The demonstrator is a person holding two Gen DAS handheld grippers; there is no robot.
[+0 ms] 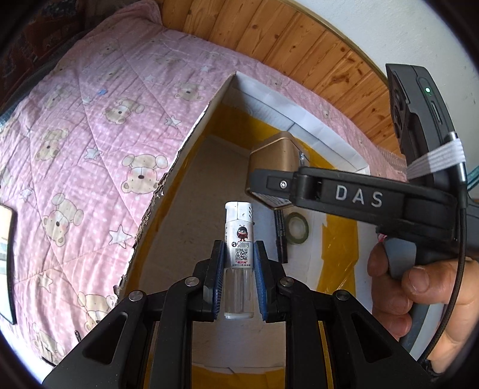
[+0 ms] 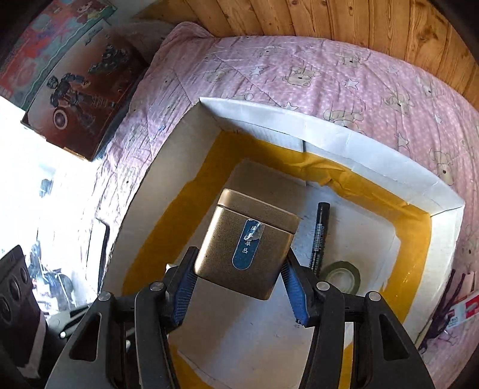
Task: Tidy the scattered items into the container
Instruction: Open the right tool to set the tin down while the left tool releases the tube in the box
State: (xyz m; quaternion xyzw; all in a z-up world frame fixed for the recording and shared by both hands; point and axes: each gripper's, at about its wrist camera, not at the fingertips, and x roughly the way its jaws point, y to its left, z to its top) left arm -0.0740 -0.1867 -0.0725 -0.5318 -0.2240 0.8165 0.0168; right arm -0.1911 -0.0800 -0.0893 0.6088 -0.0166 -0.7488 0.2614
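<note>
My left gripper [image 1: 239, 260] is shut on a white lighter [image 1: 239, 239] with a clear base, held upright above the open white cardboard box [image 1: 191, 140]. My right gripper [image 2: 239, 284] is shut on a gold tin [image 2: 248, 239] with a blue label and holds it over the box [image 2: 329, 134]. The same tin [image 1: 275, 161] and the right gripper show in the left wrist view. A black marker [image 2: 318, 236] and a roll of green tape [image 2: 342, 273] lie on the box floor; both also show in the left wrist view, marker [image 1: 281, 236], tape [image 1: 296, 229].
The box sits on a pink quilt with bears [image 1: 89, 149]. Wooden wall panels [image 2: 329, 18] run behind the bed. A toy carton [image 2: 83, 89] lies past the bed's left edge. A purple item and a packet [image 2: 449, 311] lie on the quilt right of the box.
</note>
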